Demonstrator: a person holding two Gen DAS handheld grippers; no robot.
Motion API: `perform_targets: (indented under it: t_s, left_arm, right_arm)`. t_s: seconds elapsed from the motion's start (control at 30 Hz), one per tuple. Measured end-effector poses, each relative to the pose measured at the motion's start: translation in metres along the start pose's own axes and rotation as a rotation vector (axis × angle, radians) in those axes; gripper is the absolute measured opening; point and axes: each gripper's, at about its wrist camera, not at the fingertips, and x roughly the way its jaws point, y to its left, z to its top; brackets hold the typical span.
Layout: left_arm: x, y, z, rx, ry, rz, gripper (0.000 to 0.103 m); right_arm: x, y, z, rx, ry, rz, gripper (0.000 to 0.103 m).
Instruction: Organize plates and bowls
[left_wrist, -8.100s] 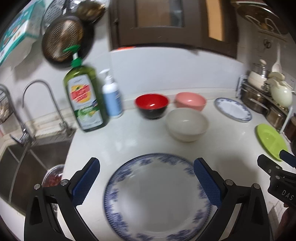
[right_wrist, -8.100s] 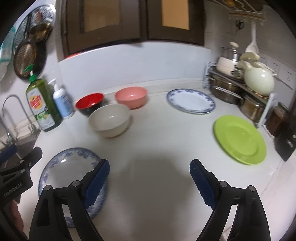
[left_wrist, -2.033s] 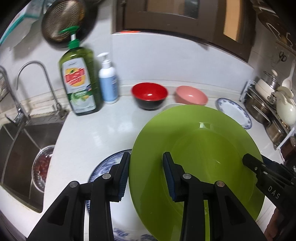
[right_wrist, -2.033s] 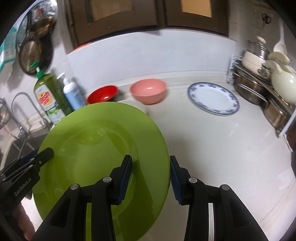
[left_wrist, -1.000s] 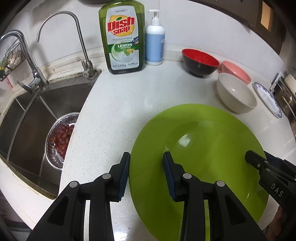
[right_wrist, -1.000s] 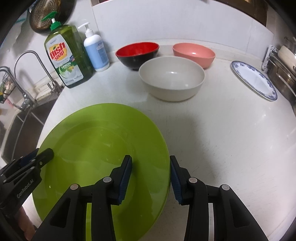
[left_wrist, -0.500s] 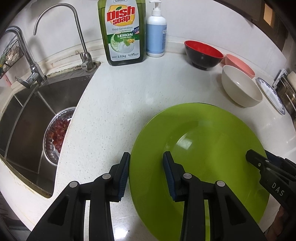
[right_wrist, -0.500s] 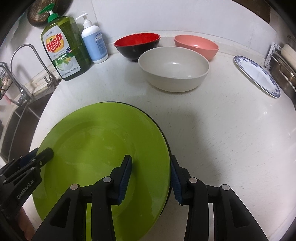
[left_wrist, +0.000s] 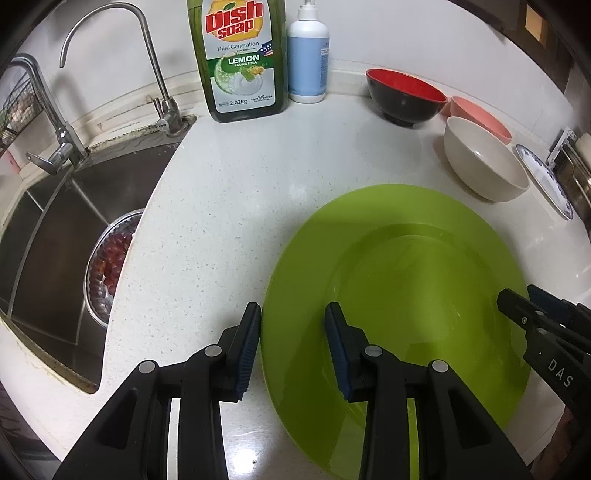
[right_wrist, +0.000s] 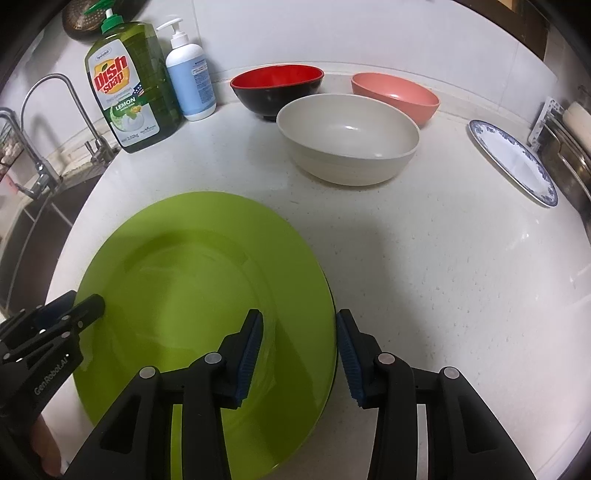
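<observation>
Green plate (left_wrist: 399, 280) (right_wrist: 199, 306) lying on the white bench (left_wrist: 229, 192) (right_wrist: 424, 251) near the front edge, beside the sink (left_wrist: 48, 236); dark edge just visible under its right rim in the right wrist view, nature unclear. Left hand-held gripper (left_wrist: 293, 345) straddling the plate's left rim, one blue pad outside, one over the green surface, jaws slightly apart and not clearly pressing. Right hand-held gripper (right_wrist: 300, 360) straddling the right rim likewise, a gap visible between the outer pad and the rim, jaws apart. Each gripper's tip showing at the edge of the other's view.

Behind the plate: beige bowl (left_wrist: 484, 164) (right_wrist: 349, 138) nearest, red-and-black bowl (left_wrist: 406, 96) (right_wrist: 277, 86) and pink bowl (left_wrist: 480, 118) (right_wrist: 395, 96) near the wall. Blue-patterned plate (left_wrist: 546, 181) (right_wrist: 513, 162) far right, flat, well apart from the green one. Dish soap bottle (left_wrist: 240, 59) (right_wrist: 129, 88) and blue pump bottle (left_wrist: 308, 55) (right_wrist: 190, 77) upright at the back, just beside each other. Metal bowl of red fruit (left_wrist: 107, 262) inside the sink, tap (left_wrist: 155, 70) above.
</observation>
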Motion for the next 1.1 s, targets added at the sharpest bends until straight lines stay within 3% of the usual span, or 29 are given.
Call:
perform_targets:
  t_s: [0.2, 0.47, 0.63, 1.1]
  left_arm:
    - [-0.014, -0.002, 0.004, 0.013, -0.040, 0.025, 0.039]
    - [-0.041, -0.022, 0.017, 0.052, -0.133, -0.002, 0.070]
    - [-0.060, -0.048, 0.028, 0.091, -0.207, -0.014, 0.083]
    - [-0.096, -0.148, 0.061, 0.197, -0.344, -0.091, 0.094]
  right_arm:
    - [-0.006, -0.007, -0.001, 0.018, -0.020, 0.008, 0.052]
    - [-0.035, -0.023, 0.004, 0.038, -0.096, 0.022, 0.063]
    - [-0.059, -0.045, 0.008, 0.052, -0.166, -0.005, 0.071]
    - [-0.096, -0.142, 0.027, 0.158, -0.267, -0.064, 0.077]
